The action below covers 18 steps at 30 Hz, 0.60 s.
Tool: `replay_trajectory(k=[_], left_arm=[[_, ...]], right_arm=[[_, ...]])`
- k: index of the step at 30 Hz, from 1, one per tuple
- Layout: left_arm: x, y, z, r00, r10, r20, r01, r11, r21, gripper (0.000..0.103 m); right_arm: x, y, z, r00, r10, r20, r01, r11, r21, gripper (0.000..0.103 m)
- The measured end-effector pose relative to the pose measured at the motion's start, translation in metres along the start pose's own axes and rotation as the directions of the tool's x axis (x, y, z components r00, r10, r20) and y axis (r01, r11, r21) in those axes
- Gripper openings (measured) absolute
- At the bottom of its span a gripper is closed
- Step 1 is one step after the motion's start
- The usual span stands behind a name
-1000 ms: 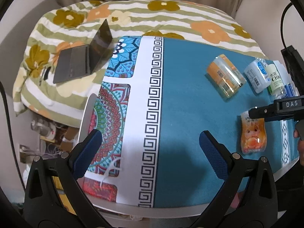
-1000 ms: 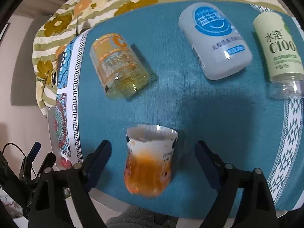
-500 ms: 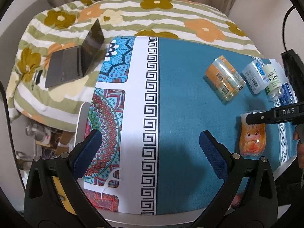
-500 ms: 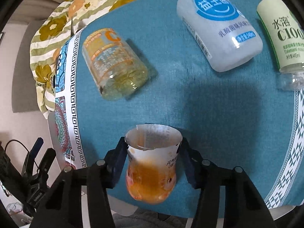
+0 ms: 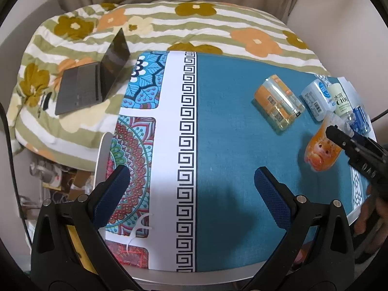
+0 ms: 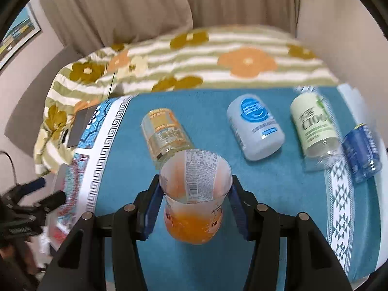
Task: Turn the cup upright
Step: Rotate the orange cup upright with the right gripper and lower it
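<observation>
The cup (image 6: 195, 194) is translucent white plastic with an orange cartoon-face bottom. My right gripper (image 6: 194, 206) is shut on it, one blue pad on each side, and holds it tilted with its open mouth pointing away over the teal cloth. In the left wrist view the cup (image 5: 320, 149) shows at the right, lifted and slanted, with the right gripper (image 5: 344, 140) clamped on it. My left gripper (image 5: 191, 196) is open and empty, hovering over the near edge of the table above the white key-pattern band.
Several bottles lie on the teal cloth: an orange one (image 6: 165, 135), a pale blue one (image 6: 257, 131), a green-labelled one (image 6: 315, 131) and a dark blue one (image 6: 363, 150). An open laptop (image 5: 94, 84) sits on the flowered quilt (image 5: 218, 24) behind the table.
My right gripper closed on the lying cup, then lifted and tilted it so its mouth swings up and away. The left gripper stayed open and shifted only slightly.
</observation>
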<state>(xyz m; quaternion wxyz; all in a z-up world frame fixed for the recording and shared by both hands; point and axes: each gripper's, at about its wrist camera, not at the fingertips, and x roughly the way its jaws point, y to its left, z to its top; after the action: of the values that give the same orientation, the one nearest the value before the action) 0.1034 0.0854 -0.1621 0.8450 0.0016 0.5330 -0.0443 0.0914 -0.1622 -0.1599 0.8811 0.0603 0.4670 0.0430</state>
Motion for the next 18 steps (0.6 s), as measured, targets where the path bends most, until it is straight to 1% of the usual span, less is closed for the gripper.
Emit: replay_trajectory(k=[4,6,8,11,18], left_arm=[[0.001,-0.001,-0.005,1.0,0.01,0.011,-0.01,1.0,0.005,0.103],[0.001,-0.001,-0.009,1.0,0.012,0.015,-0.012,1.0,0.004,0.103],[0.001,-0.002,-0.011,1.0,0.012,0.017,-0.012,1.0,0.006,0.103],[0.0,-0.003,-0.016,1.0,0.012,0.016,-0.012,1.0,0.013,0.103],[-0.004,-0.008,-0.023,1.0,0.006,0.012,-0.006,1.0,0.012,0.103]], right_arm=[[-0.002,0.012,-0.012,0.992,-0.046,0.116,0.057,0.994,-0.095,0.049],[-0.001,0.015,-0.017,0.987,-0.06,0.15,0.079,0.989,-0.127,0.049],[0.003,0.016,-0.022,0.985,-0.065,0.157,0.088,0.986,-0.142,0.049],[-0.003,0.012,-0.034,0.982,-0.061,0.177,0.086,0.986,-0.14,0.05],[-0.009,0.012,-0.047,0.983,-0.058,0.175,0.085,0.985,-0.15,0.052]])
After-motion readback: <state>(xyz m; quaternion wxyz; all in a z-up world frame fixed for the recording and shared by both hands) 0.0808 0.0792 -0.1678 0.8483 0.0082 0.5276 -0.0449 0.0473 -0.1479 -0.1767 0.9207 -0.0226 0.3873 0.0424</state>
